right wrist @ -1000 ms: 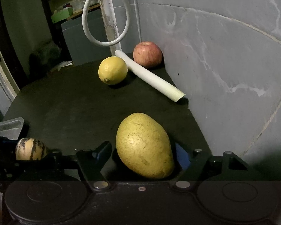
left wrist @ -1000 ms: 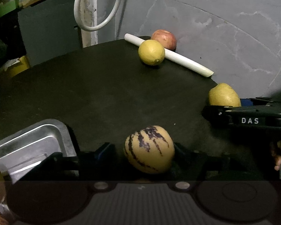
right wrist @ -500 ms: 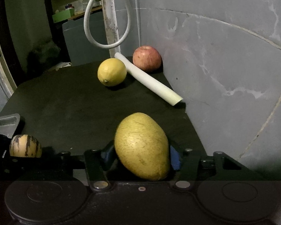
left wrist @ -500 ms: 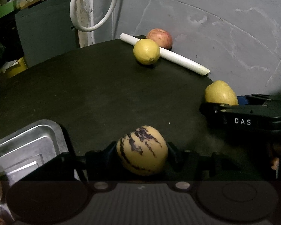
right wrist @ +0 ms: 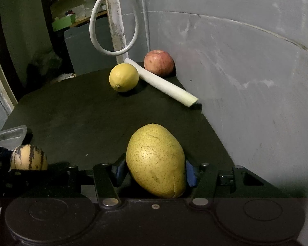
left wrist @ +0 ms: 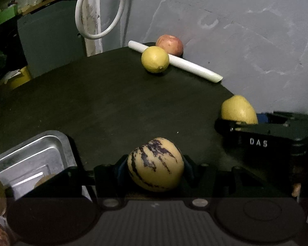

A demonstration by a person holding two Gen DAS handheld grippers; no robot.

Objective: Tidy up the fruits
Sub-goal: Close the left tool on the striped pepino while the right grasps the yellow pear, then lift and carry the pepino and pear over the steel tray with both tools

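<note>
Dark table (left wrist: 104,106): pear (right wrist: 156,161) inside right gripper (right wrist: 154,172)

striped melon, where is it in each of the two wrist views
Left wrist view: the striped melon sits bottom centre, clamped between the left hand-held gripper pads.
Right wrist view: the same melon shows at the far left edge, low down, left of the pear.
Shared landmark: the lemon resting against the white leek stalk at the back of the table.

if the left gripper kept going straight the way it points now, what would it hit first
It is already shut on the striped fruit. Beyond that the left gripper points downward, so the bare black tabletop probably comes first; the lemon lies farther off.
</note>
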